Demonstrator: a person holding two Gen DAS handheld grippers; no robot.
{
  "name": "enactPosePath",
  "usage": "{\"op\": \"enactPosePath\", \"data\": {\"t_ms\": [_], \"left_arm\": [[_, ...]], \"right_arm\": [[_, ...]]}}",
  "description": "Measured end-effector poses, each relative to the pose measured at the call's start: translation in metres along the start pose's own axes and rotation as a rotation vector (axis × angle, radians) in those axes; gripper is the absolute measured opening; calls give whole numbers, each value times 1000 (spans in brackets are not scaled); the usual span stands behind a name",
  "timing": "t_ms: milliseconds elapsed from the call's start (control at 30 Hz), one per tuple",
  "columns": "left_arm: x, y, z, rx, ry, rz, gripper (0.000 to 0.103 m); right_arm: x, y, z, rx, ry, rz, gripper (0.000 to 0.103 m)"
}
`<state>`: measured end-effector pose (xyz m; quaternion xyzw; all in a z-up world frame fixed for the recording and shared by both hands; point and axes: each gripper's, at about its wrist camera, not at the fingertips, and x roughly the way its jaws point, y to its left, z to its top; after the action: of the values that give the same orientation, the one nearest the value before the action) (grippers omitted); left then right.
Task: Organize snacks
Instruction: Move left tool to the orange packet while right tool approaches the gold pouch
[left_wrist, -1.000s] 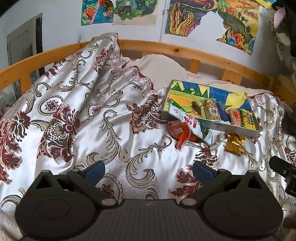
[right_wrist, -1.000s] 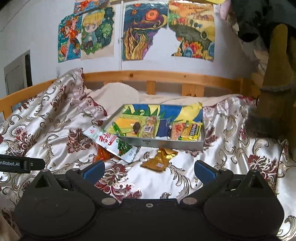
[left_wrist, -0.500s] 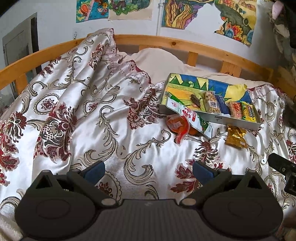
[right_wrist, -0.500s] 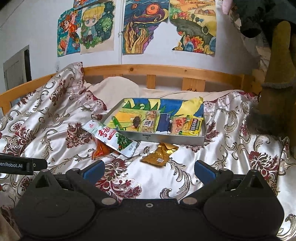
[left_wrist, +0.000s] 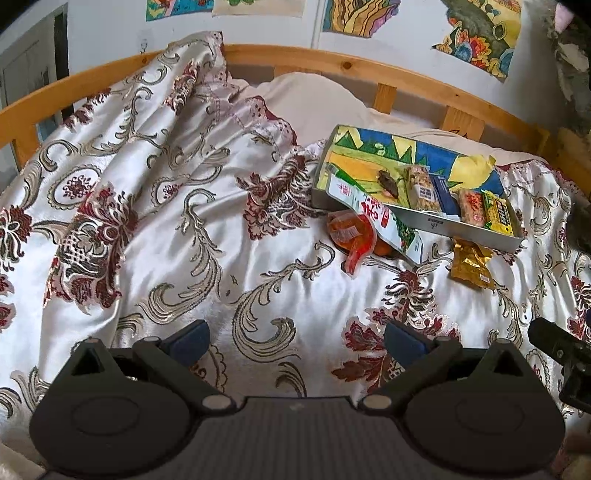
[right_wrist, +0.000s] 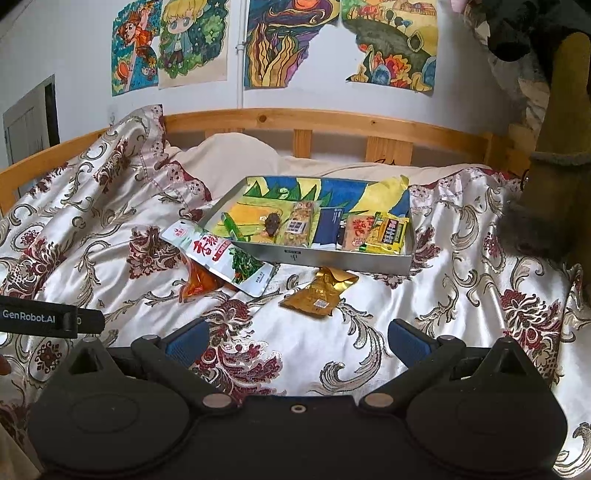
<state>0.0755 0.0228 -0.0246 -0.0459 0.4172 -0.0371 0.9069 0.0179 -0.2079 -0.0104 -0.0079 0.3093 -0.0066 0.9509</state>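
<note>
A shallow grey tray (right_wrist: 317, 256) (left_wrist: 424, 221) with a colourful lining lies on the bed and holds several snack packs in a row. A white, red and green pouch (right_wrist: 221, 258) (left_wrist: 376, 219) leans on its near left corner, over an orange packet (right_wrist: 197, 282) (left_wrist: 351, 236). A gold packet (right_wrist: 319, 291) (left_wrist: 469, 266) lies on the quilt just in front of the tray. My left gripper (left_wrist: 293, 338) and right gripper (right_wrist: 297, 338) both stand open with nothing between their fingers, well short of the snacks.
A floral satin quilt (left_wrist: 166, 206) covers the bed and bunches high at the left. A wooden headboard rail (right_wrist: 332, 122) runs behind the tray, with a pillow (right_wrist: 229, 155) in front of it. Dark clothing and a yellow-brown post (right_wrist: 561, 122) stand at the right.
Both grippers have moved a little forward and tilted down towards the bed. The snacks and tray lie where they were. Both grippers stay open.
</note>
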Motion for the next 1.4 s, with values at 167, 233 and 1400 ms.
{"op": "enactPosePath", "data": {"t_ms": [167, 233, 1400], "left_arm": [[6, -3, 2, 11, 6, 4, 103], [9, -5, 4, 23, 6, 11, 103], [81, -25, 57, 162, -65, -42, 103]], "right_arm": [[4, 0, 0, 4, 16, 4, 102], [5, 0, 1, 9, 22, 6, 102], [67, -18, 49, -214, -62, -6, 102]]}}
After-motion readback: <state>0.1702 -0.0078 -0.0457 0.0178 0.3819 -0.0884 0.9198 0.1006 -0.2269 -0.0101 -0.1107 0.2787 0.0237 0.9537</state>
